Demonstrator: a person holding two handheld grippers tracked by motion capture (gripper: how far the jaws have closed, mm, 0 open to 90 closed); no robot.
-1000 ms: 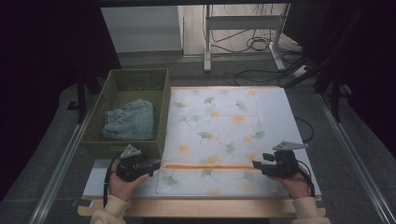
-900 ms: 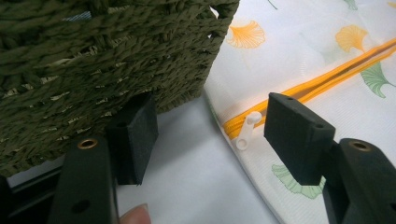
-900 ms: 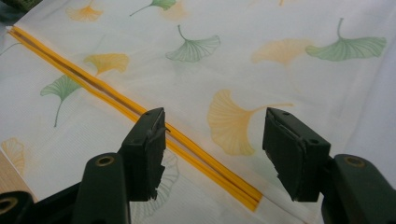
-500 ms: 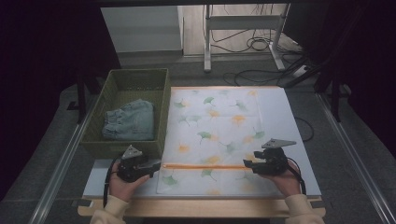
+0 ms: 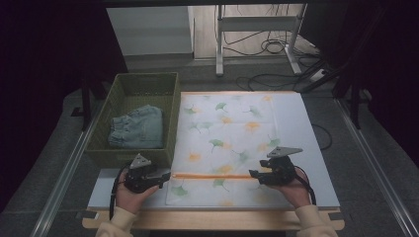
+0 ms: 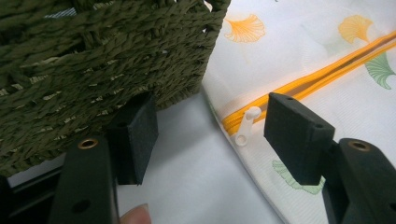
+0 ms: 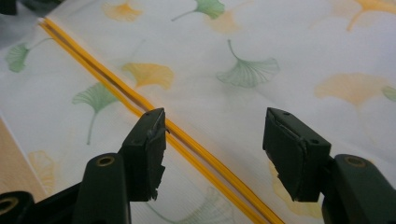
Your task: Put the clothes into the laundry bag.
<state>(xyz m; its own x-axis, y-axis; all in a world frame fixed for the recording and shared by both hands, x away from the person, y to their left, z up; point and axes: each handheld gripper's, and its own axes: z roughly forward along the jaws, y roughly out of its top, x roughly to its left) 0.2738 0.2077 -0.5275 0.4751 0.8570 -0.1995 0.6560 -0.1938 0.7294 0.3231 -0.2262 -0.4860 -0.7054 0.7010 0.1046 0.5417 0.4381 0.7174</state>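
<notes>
In the high view, the laundry bag [image 5: 232,143], white with a leaf print, lay flat across the centre of the table [image 5: 316,148], its orange zipper [image 5: 212,175] running across the lower middle of the frame. The left gripper [image 5: 165,177] sat at the zipper's left end and the right gripper [image 5: 253,174] over the zipper toward its right part, both with jaws apart and holding nothing. A green basket [image 5: 99,148] holding folded jeans [image 5: 137,127] stood at the left, touching the bag's edge. In the left gripper view, the white zipper pull [image 6: 246,125] lay just ahead of the spread jaws, nearer the right-hand one, ungripped; the basket wall filled the upper left. In the right gripper view, the open jaws hovered over the bag, the zipper passing diagonally under the left-hand jaw. Judged step: lining up to open the zipper. The next move would call for the left gripper to close on the pull while the right pins or pinches the fabric beside the track. Against the earlier high view, the right gripper had shifted leftward along the zipper; the left gripper, bag and basket were unchanged.
</notes>
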